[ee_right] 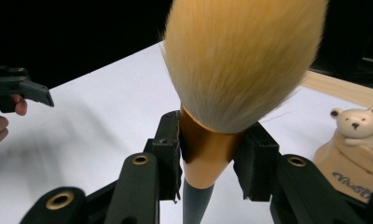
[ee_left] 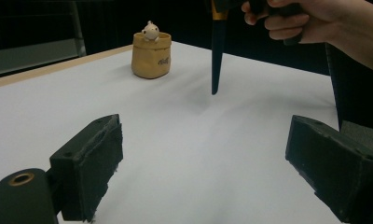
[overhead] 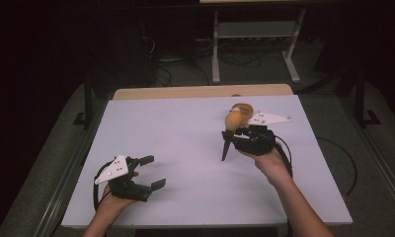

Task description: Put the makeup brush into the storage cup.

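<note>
- Dark room behind; a grey metal frame (overhead: 255, 39) and loose cables (overhead: 235, 59) on the floor past the far edge.
- White worktop (overhead: 185, 148), with a wooden strip (overhead: 200, 91) along its far side.
- Right gripper (overhead: 234, 132) held up over the right part of the worktop, in the person's right hand (overhead: 269, 160).
- Its fingers (ee_right: 168, 154) are clamped narrow on the brush (overhead: 230, 136), gripping the tan ferrule just under the bristles, as the right gripper view shows.
- Brush stands nearly upright: tan bristle head on top, dark pointed handle downwards. In the left gripper view the handle tip (ee_left: 215, 88) hangs above the worktop; whether it touches I cannot tell.
- Pot (overhead: 244, 109), tan, sits on the worktop near the far right, just behind the brush head in the high view. A small white bear (ee_left: 150, 31) peeks over its rim. Dark lettering on the pot's side, too small to read.
- Pot and brush are apart; nothing is in contact between them.
- Left gripper (overhead: 153, 172) rests low at the near left, in the left hand (overhead: 114, 200), well apart from the brush and pot.
- Its fingers (ee_left: 89, 163) stand wide, with bare worktop between them and nothing held.
- Grey three-cornered plates top both grippers; a cable trails from each.
</note>
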Demonstrator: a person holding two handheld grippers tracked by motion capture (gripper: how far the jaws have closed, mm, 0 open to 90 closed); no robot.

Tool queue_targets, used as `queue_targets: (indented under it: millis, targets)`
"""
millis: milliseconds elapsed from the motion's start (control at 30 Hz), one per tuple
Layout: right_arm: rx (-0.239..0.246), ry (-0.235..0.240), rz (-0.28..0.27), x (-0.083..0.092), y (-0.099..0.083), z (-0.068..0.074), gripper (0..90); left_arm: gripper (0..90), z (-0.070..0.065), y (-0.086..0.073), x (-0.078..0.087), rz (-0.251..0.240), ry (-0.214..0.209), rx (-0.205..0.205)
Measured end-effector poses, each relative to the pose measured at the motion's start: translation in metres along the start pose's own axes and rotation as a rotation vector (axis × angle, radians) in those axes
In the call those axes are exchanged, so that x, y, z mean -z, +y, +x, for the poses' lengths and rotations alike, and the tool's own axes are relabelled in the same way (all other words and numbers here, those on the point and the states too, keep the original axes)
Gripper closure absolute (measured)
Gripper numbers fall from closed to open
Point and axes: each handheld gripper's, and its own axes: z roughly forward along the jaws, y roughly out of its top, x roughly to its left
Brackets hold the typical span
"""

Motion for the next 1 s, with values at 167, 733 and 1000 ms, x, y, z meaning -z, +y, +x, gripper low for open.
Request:
queue_targets:
  millis: [167,733,1000]
  targets:
    - [0.014,-0.014,0.000,0.001,0.006,-0.006,63.2,10.5,0.000,0.000,0.001,0.000,0.003,-0.005]
    - [0.015,-0.063,0.005,0.003,0.018,-0.018,63.2,10.5,0.001,0.001,0.002,0.000,0.013,-0.004]
    - [0.019,-0.101,0.001,0.005,0.027,-0.026,63.2,10.5,0.001,0.001,0.002,0.003,0.010,-0.001]
